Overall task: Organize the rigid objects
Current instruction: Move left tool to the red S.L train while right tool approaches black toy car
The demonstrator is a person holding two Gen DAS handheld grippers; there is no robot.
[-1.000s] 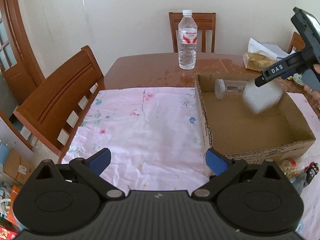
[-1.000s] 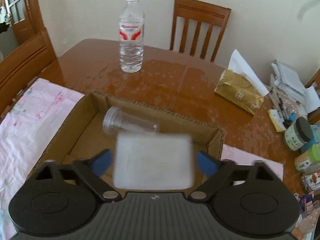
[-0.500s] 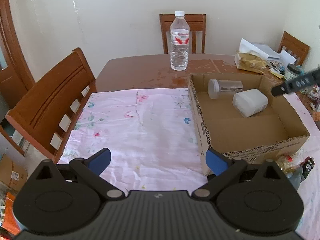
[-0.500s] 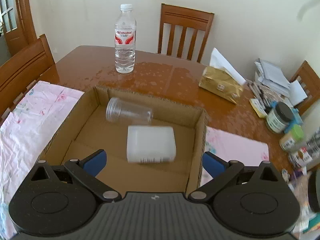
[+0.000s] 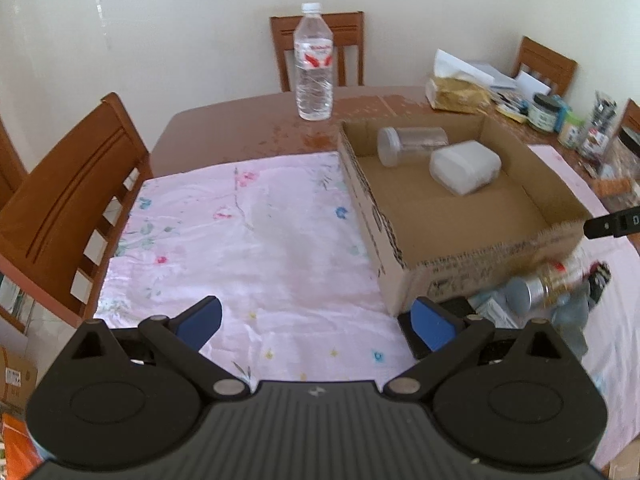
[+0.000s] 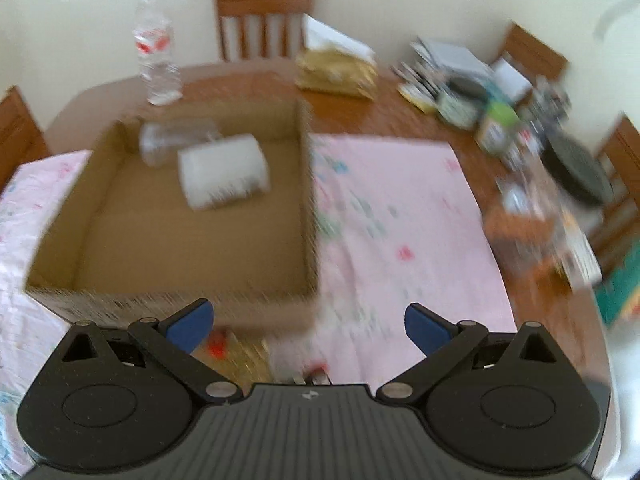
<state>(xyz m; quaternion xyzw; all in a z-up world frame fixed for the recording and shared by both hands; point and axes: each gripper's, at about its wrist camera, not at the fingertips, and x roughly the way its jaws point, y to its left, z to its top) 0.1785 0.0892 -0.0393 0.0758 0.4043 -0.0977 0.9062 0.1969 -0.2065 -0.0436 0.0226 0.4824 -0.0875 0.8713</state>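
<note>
Both grippers were empty, fingers spread wide. The left gripper [image 5: 316,322] hung low over the pink flowered cloth [image 5: 248,232] covering the near tabletop, just beside the cardboard box [image 5: 400,256]; probably idle there, parked out of the other hand's way. The right gripper [image 6: 306,326] sat at the box's near right corner, its view heavily motion-blurred, so it was moving; direction can't be read from this moment alone.

Inside the box [image 6: 308,184] two items already lay at the far end: a clear jar [image 5: 412,144] on its side against the back wall and a white plastic tub [image 5: 466,166] just beside it, maybe touching, can't tell. Packed to the back likely to leave the bare front floor for more pieces.

Remaining items looked to be the small heap on the cloth in front of the box, a silver-capped bottle [image 5: 532,288] among wrappers, too blurred to sort out. In the right wrist view something red and gold [image 6: 236,354] showed right below the fingers, likely the same heap and plausibly the next pick.

A water bottle [image 5: 314,64] stood upright on bare wood behind the box, well apart. Cluttered jars [image 5: 544,112] along the far right edge seemed unrelated.
</note>
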